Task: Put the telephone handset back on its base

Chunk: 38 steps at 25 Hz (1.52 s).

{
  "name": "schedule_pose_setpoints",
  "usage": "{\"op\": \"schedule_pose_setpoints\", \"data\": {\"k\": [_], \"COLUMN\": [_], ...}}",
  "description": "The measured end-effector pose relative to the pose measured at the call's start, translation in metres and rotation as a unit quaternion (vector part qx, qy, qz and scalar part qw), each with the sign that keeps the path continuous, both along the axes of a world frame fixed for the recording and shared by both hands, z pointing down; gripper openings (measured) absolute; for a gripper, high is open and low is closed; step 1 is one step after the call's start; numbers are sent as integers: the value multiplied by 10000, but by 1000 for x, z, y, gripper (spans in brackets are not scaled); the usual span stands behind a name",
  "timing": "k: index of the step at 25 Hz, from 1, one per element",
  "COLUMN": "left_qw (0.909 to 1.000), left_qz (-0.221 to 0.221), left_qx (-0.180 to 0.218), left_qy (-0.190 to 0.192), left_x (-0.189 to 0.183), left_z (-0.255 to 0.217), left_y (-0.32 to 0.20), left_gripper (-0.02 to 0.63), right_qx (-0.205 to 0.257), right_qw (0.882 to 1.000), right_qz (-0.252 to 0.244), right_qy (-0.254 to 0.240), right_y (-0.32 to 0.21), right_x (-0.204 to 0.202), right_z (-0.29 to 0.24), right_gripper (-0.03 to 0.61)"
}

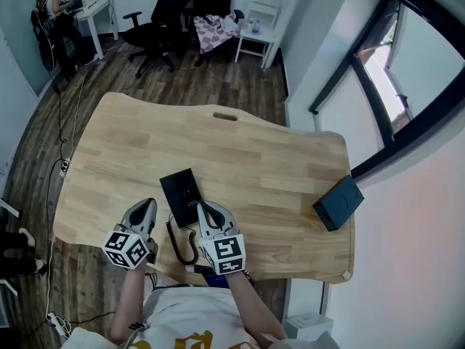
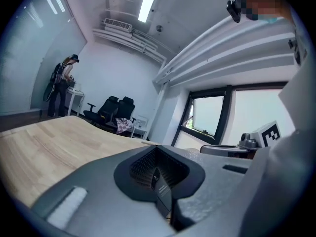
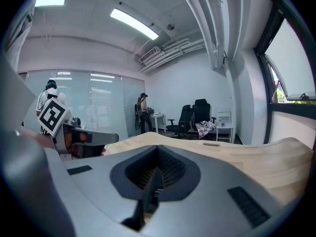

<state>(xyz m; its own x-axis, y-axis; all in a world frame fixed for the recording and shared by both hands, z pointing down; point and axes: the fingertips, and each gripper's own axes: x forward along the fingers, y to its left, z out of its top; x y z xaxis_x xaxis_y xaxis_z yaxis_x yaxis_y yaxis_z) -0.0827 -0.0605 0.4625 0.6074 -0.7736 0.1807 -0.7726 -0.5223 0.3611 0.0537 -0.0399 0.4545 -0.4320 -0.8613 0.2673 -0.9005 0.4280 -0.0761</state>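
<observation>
Telephone base (image 1: 185, 193), one flat black rectangle, lies between the tips of the left gripper (image 1: 149, 203) and the right gripper (image 1: 203, 206), each with its jaws pressed together on nothing. Its one black cord (image 1: 176, 243) curls nearer, and I cannot make out the handset. One dark blue box (image 1: 338, 202) sits at the right of the pale, round-edged wooden table (image 1: 254, 158), over dark plank floor (image 1: 211, 86).

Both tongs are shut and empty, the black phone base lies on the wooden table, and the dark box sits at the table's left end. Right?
No: the head view shows the dark box at the right end of the table, not the left. The rest stands: the left tongs and right tongs are shut and empty, and the black phone base lies on the wooden table.
</observation>
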Motion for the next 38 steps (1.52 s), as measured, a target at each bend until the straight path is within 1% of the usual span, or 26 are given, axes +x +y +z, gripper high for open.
{"op": "schedule_pose_setpoints", "data": {"k": [2, 4, 8, 14, 19, 24, 31, 34, 38], "left_qw": [9999, 9997, 9989, 9991, 9991, 9970, 9987, 9988, 9989], "left_qz": [-111, -167, -165, -141, -106, 47, -133, -88, -31], "left_qx": [75, 188, 403, 369, 378, 517, 378, 362, 339], "left_qy": [-12, 5, -151, -156, -152, -569, -321, -315, -312], "left_x": [-5, -6, -3, 0, 1, 5, -7, -4, 0], "left_z": [-6, -14, -26, -26, -27, -27, -23, -22, -22], "left_y": [3, 8, 17, 27, 31, 35, 28, 28, 27], "left_gripper": [3, 3, 3, 3, 3, 3, 3, 3, 3], "right_qx": [99, 182, 265, 283, 280, 248, 223, 227, 202], "right_qw": [9999, 9998, 9996, 9995, 9995, 9995, 9996, 9996, 9998], "right_qz": [-97, -86, -29, 118, 138, 164, 117, 120, -13], "right_qy": [-38, -10, 7, 58, 86, 53, 83, 75, 59], "right_y": [6, 11, 18, 25, 29, 29, 26, 24, 23], "right_x": [-3, -2, 2, 9, 8, 9, 6, 7, 4], "right_z": [-6, -14, -20, -25, -23, -22, -18, -20, -18], "right_gripper": [6, 6, 6, 6, 6, 6, 6, 6, 6]}}
